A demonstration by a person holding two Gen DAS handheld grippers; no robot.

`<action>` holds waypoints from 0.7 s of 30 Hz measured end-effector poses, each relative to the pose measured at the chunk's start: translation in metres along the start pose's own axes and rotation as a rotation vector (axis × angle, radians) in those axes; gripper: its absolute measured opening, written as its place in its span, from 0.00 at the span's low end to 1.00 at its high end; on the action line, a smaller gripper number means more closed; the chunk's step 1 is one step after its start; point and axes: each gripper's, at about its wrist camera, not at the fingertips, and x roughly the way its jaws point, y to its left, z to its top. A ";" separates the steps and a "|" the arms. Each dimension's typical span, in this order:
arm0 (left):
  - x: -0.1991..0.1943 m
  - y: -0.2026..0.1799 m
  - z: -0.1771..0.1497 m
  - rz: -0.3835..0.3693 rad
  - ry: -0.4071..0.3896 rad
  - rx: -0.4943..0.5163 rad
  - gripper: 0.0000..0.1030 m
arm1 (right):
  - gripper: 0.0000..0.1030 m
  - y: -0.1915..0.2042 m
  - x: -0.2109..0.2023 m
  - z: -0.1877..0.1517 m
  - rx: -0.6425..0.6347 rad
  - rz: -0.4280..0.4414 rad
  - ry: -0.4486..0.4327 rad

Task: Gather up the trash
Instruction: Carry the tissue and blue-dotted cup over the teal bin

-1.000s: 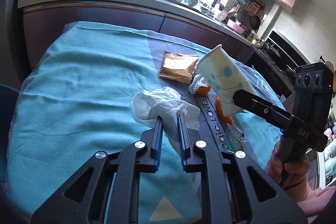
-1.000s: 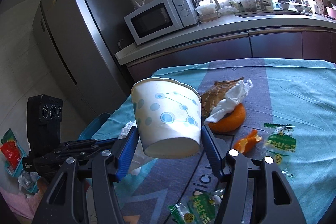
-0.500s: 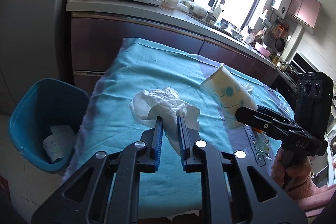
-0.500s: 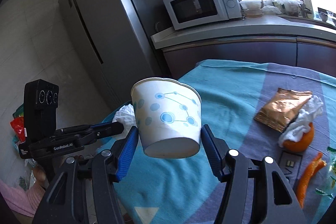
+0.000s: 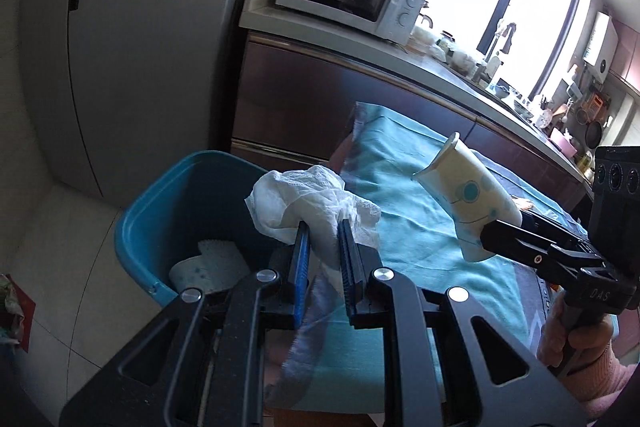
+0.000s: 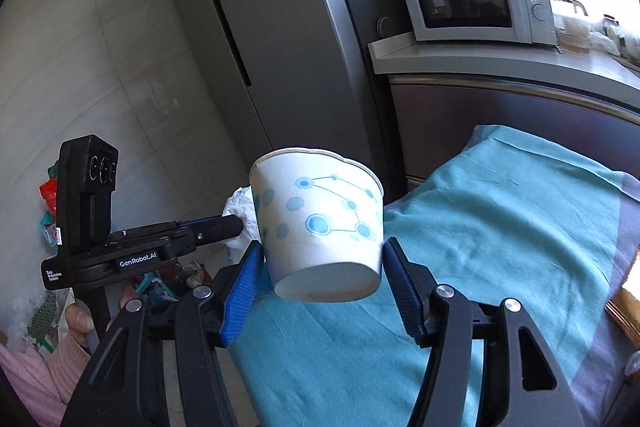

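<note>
My left gripper [image 5: 323, 233] is shut on a crumpled white tissue [image 5: 308, 203] and holds it in the air over the near rim of a blue trash bin [image 5: 168, 211] on the floor beside the table. The bin holds a white paper cup [image 5: 204, 269]. My right gripper [image 6: 324, 261] is shut on a white paper cup with blue dots [image 6: 320, 223], tilted, above the table's left end. That cup [image 5: 468, 203] and the right gripper [image 5: 532, 243] show at the right of the left wrist view. The left gripper [image 6: 224, 227] and tissue [image 6: 240, 215] show in the right wrist view.
A teal cloth [image 6: 500, 227] covers the table [image 5: 412, 187]. A steel fridge [image 6: 280, 39] stands behind the bin. A counter with a microwave [image 6: 472, 1] runs behind the table. Colourful bags [image 6: 48, 203] lie on the floor at left.
Both grippers have swung left, from over the table towards its left end. The tissue now hangs over the blue bin, and the cup has followed towards the table edge.
</note>
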 end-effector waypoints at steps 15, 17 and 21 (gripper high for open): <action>0.016 0.053 0.003 0.104 0.022 -0.091 0.16 | 0.58 0.021 0.077 0.024 -0.027 0.037 0.119; 0.021 0.058 0.003 0.113 0.028 -0.101 0.16 | 0.58 0.022 0.086 0.023 -0.019 0.035 0.138; 0.032 0.065 0.001 0.127 0.046 -0.115 0.16 | 0.58 0.021 0.105 0.024 -0.003 0.040 0.178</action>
